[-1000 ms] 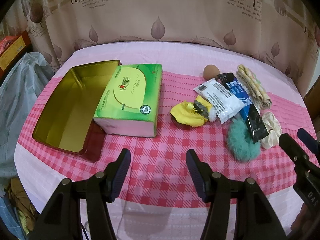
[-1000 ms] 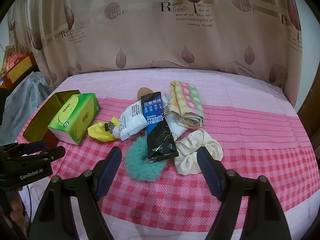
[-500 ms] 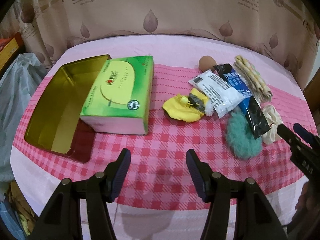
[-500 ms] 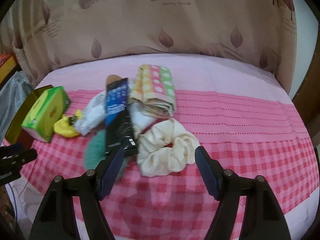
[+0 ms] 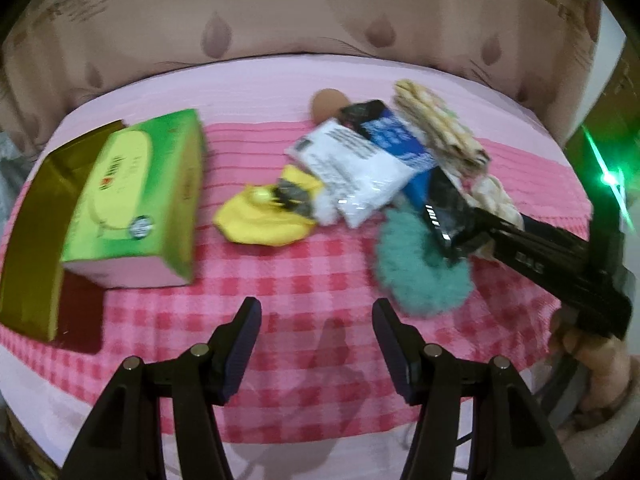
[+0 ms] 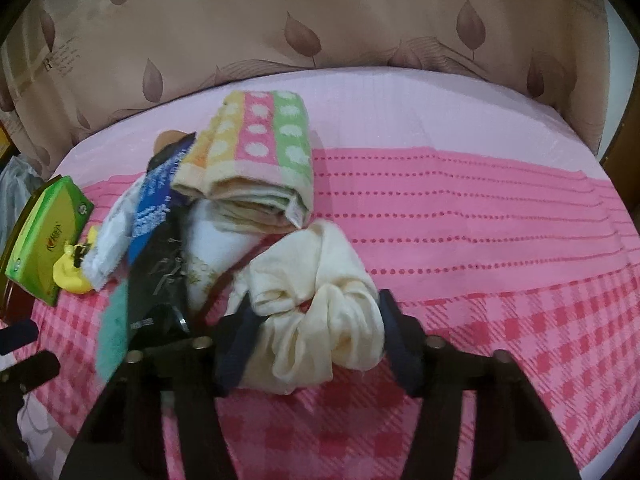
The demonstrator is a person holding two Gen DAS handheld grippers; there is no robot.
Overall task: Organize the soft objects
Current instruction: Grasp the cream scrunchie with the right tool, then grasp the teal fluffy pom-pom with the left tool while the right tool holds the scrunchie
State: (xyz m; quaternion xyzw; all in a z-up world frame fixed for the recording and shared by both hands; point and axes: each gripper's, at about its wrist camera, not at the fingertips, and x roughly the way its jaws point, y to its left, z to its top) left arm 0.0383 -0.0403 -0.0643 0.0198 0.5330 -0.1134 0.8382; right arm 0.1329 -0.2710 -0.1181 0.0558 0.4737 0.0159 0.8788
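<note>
The right gripper (image 6: pixel 316 328) has just been closing its jaws around the cream satin scrunchie (image 6: pixel 320 304), a puffy, gathered ring of shiny fabric that bunches up between the two dark pads; both pads press into its folds, so it is clamped. The scrunchie lies on the pink checked tablecloth (image 6: pixel 500 320), at the near right end of a loose pile of soft things. Just behind it sits a folded terry towel (image 6: pixel 256 160) with yellow, pink and green stripes and white dots, its layered edges facing the camera. Left of the scrunchie a glossy black and blue sachet (image 6: pixel 160 240) lies across a fluffy teal scrunchie (image 5: pixel 420 264), and a white crinkled packet (image 5: pixel 356 172) lies next to a yellow soft item (image 5: pixel 260 220); the print on the sachet and packet is too blurred to read. A green tissue box (image 5: pixel 136 204), rectangular with a yellow oval on top, stands against a gold metal tin (image 5: pixel 28 240) at the left edge of the cloth. The left gripper (image 5: pixel 316 344) hangs with its jaws wide apart and nothing between them, above bare checked cloth in front of the pile. To the right of the towel the cloth is free out to the table's curved edge. The beige curtain (image 6: pixel 320 20) with brown leaves bears the word "love".
</note>
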